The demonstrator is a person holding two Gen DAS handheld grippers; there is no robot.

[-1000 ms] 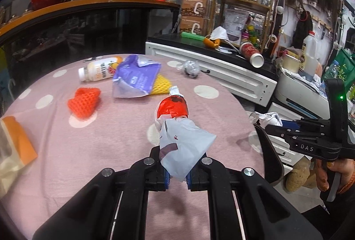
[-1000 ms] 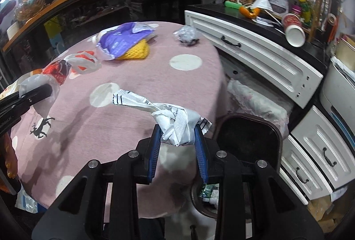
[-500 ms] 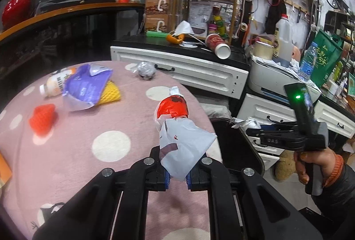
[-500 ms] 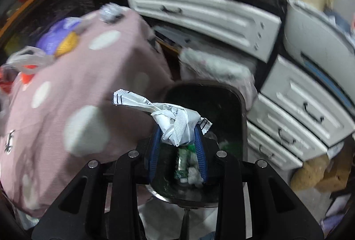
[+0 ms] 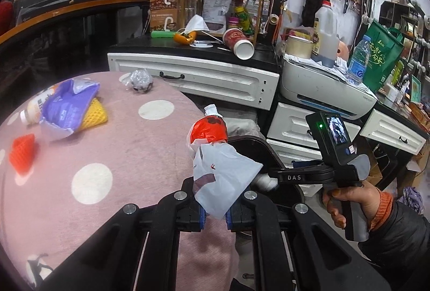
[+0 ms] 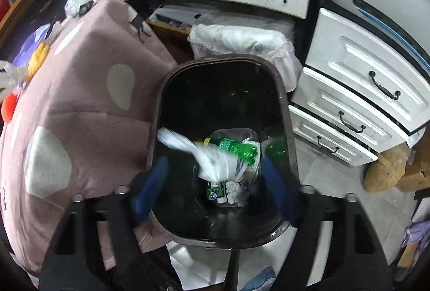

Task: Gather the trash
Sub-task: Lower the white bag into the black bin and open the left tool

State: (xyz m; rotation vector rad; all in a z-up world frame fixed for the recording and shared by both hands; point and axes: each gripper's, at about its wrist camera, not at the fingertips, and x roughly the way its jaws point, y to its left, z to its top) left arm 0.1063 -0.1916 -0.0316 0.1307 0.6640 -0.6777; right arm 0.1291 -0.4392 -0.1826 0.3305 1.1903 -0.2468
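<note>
Open bin mouth (image 6: 285, 113) beside table (image 6: 88, 102)

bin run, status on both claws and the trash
Right claw opening over bin, white wrapper dropping free. Left claw shut on plastic bag. Nothing blocking.

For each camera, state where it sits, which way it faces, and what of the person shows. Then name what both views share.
Left wrist: on the left gripper, shut on a white and red plastic bag, facing across the pink table; the right hand shows.
Right wrist: on the right gripper, jaws opening, looking steeply down into the dark bin where blurred white trash sits between the pads, untouched; no hand shows.
Shared: table, bin, white drawers.
</note>
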